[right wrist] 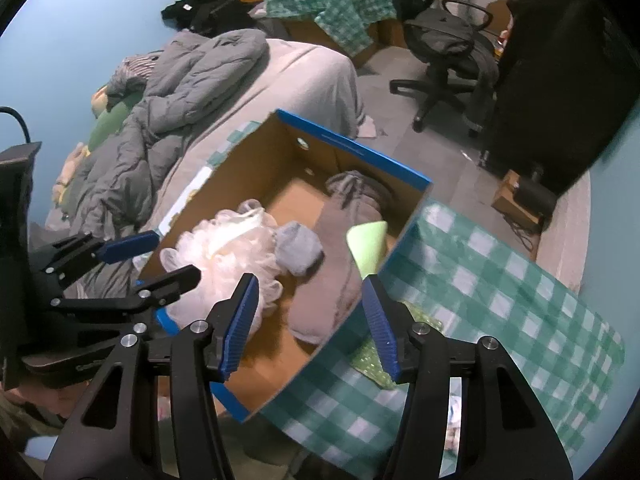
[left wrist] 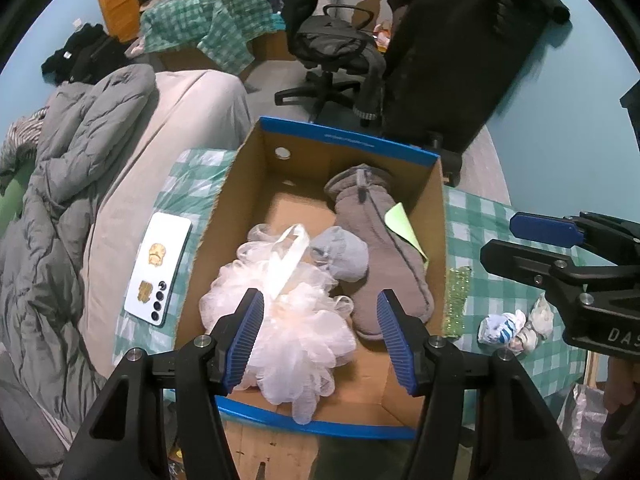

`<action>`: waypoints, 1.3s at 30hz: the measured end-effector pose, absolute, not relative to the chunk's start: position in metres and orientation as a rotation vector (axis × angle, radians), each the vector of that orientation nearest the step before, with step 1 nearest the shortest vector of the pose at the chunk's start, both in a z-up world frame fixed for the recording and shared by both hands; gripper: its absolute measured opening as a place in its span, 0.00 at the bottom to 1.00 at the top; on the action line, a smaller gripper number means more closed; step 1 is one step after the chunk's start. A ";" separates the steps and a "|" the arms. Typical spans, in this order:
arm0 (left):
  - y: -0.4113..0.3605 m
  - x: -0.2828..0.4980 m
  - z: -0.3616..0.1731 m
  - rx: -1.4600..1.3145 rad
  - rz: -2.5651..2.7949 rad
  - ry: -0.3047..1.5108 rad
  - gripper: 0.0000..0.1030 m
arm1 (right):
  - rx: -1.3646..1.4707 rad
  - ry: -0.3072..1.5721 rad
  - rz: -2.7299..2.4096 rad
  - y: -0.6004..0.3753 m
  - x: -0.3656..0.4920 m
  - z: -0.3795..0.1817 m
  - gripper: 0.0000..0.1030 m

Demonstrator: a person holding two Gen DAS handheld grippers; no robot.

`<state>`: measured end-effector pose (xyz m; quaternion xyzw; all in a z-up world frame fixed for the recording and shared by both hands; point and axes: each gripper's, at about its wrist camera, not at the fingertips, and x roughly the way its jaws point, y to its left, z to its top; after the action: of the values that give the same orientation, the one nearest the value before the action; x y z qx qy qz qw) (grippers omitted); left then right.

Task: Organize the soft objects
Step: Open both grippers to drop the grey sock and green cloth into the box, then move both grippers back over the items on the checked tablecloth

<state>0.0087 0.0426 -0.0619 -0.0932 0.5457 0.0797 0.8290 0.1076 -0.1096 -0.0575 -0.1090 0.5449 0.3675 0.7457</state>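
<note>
An open cardboard box [left wrist: 240, 184] with a blue rim is seen standing on a desk covered by a green-and-white checked cloth [left wrist: 472, 216]. Inside the box, a pale pink mesh bath pouf [left wrist: 292, 328] is seen at the near left, with its white loop laid across its top. A rolled grey sock [left wrist: 340, 254] is pressed against the pouf's far right side, and a long grey-brown mitt [left wrist: 384, 248] is laid along the right wall, touching the sock. A light green sheet [left wrist: 402, 226] is propped between the mitt and the right wall.

The left tongs [left wrist: 320, 340] are held wide apart above the near part of the box, with nothing gripped; the pouf is seen between and below the blue pads [left wrist: 246, 336]. The right tongs [right wrist: 310, 320] are likewise spread wide and empty, poised over the box's near right corner, and in the left wrist view they are seen [left wrist: 520, 240] out to the right of the box, above the cloth.

Outside the box, on the cloth to its right, a small bundle of white and blue socks [left wrist: 514, 328] is seen, and a glittery green strip [left wrist: 456, 300] is found just beside the box's right wall. A white phone [left wrist: 158, 268] is laid face down on the cloth to the left of the box. A bed with a grey quilt [left wrist: 60, 184] is seen to the left, and an office chair [left wrist: 332, 52] stands beyond.
</note>
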 end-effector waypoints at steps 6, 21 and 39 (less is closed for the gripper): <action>0.025 0.011 -0.063 -0.175 0.139 1.168 0.59 | -0.229 1.204 0.763 -0.129 0.108 -0.059 0.53; -0.026 0.013 -0.069 -0.139 0.043 1.205 0.63 | -0.160 1.272 0.596 -0.214 0.116 -0.076 0.56; -0.115 0.026 -0.084 -0.017 -0.125 1.248 0.74 | -0.051 1.362 0.356 -0.334 0.118 -0.107 0.56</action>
<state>0.0262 -0.1148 -0.0843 -0.0080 0.5838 -0.0586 0.8098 0.1184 -0.3341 -0.1072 -0.0235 0.6262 0.1638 0.7619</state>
